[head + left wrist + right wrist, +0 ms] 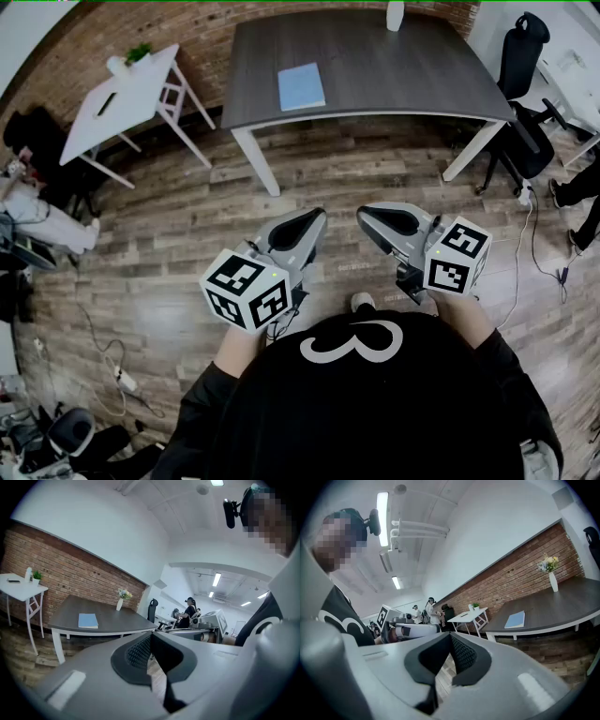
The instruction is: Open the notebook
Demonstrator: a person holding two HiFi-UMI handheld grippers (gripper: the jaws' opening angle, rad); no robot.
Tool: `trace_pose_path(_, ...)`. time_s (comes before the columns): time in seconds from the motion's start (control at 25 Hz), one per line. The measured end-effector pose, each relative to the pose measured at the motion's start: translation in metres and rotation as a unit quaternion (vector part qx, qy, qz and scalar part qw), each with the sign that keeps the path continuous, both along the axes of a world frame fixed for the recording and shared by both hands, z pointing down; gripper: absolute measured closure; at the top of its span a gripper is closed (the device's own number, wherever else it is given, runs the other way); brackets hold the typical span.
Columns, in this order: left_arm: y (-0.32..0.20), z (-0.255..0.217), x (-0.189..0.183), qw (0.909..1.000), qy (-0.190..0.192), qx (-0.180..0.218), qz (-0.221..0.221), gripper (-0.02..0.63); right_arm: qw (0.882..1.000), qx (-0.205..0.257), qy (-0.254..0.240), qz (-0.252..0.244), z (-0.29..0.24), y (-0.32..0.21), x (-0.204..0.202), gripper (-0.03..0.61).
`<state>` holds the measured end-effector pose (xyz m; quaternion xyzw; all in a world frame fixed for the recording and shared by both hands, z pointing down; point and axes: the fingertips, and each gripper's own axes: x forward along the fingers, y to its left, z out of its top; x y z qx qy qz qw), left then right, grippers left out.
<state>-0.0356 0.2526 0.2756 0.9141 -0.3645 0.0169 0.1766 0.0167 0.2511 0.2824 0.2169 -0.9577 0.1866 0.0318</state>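
A closed light-blue notebook (301,86) lies flat on the dark grey table (375,75) ahead of me, near its left end. The left gripper view shows the notebook (87,620) far off, and so does the right gripper view, where the notebook (515,619) is off to the right. My left gripper (319,217) and right gripper (364,216) hang side by side over the wood floor, well short of the table. Both are shut with nothing between their pads. The closed tips of the left gripper (150,637) and the right gripper (450,637) fill the lower part of their own views.
A white side table (122,98) with a small plant stands to the left of the big table. A white vase (395,14) sits at the table's far edge. Black office chairs (520,56) are at the right. Cables (117,370) lie on the floor at lower left. People stand in the background.
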Motion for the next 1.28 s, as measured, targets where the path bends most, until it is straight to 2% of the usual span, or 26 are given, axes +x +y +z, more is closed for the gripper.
trace_pose_path(0.4, 0.017, -0.015, -0.022, 0.9998, -0.006, 0.017, 0.000, 0.598, 1.000, 0.015, -0.010, 0.001, -0.014, 0.012, -0.017, 0.578)
trace_pose_path(0.76, 0.010, -0.007, -0.026, 0.9998, -0.008, 0.014, -0.008, 0.598, 1.000, -0.008, -0.024, 0.012, -0.001, 0.000, -0.018, 0.578)
trace_pose_path(1.0, -0.015, 0.001, -0.026, 0.9997, -0.012, 0.015, -0.012, 0.598, 0.999, -0.015, -0.035, 0.017, 0.009, -0.024, -0.016, 0.578)
trace_pose_path(1.28, -0.103, 0.009, -0.027, 0.9995, -0.023, -0.010, -0.019, 0.598, 0.998, -0.047, -0.048, 0.012, 0.017, -0.116, -0.018, 0.578)
